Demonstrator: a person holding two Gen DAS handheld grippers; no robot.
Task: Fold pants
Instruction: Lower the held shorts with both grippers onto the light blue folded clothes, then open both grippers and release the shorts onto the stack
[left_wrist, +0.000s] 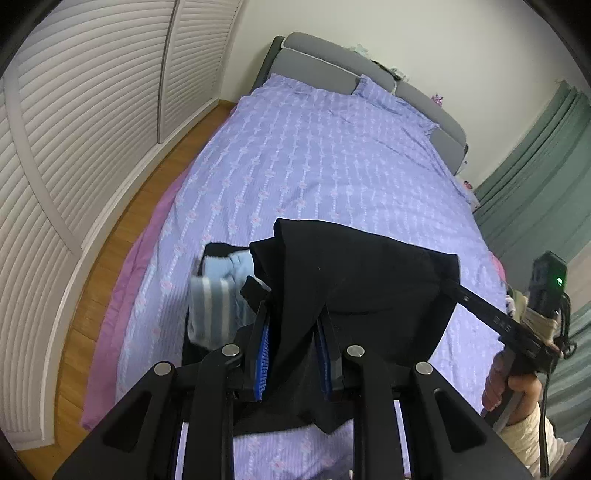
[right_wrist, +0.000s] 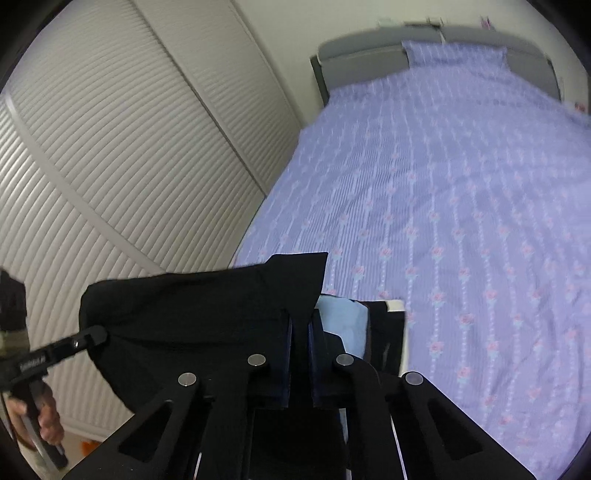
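The left gripper (left_wrist: 291, 354) has its fingers pinched on one end of the black pants (left_wrist: 354, 280), low in the frame's centre; the right gripper (right_wrist: 300, 354) pinches the other end. The pants hang stretched between them, long axis sideways, above the purple bed (left_wrist: 314, 155), over a pale blue garment (left_wrist: 221, 291).

black pants (left_wrist: 354, 288): 1, held up over the bed
grippers: 2, left gripper (left_wrist: 291, 354) and right gripper (right_wrist: 300, 360)
hands seen: 2, right hand (left_wrist: 517, 387), left hand (right_wrist: 46, 417)
folded clothes stack (left_wrist: 218, 291) under the pants: 1 pile, piece count unclear
bed (left_wrist: 314, 155): 1
pillow (right_wrist: 454, 55): 1
louvered closet doors (left_wrist: 92, 110): 2 in left wrist view
green curtain (left_wrist: 535, 177): 1
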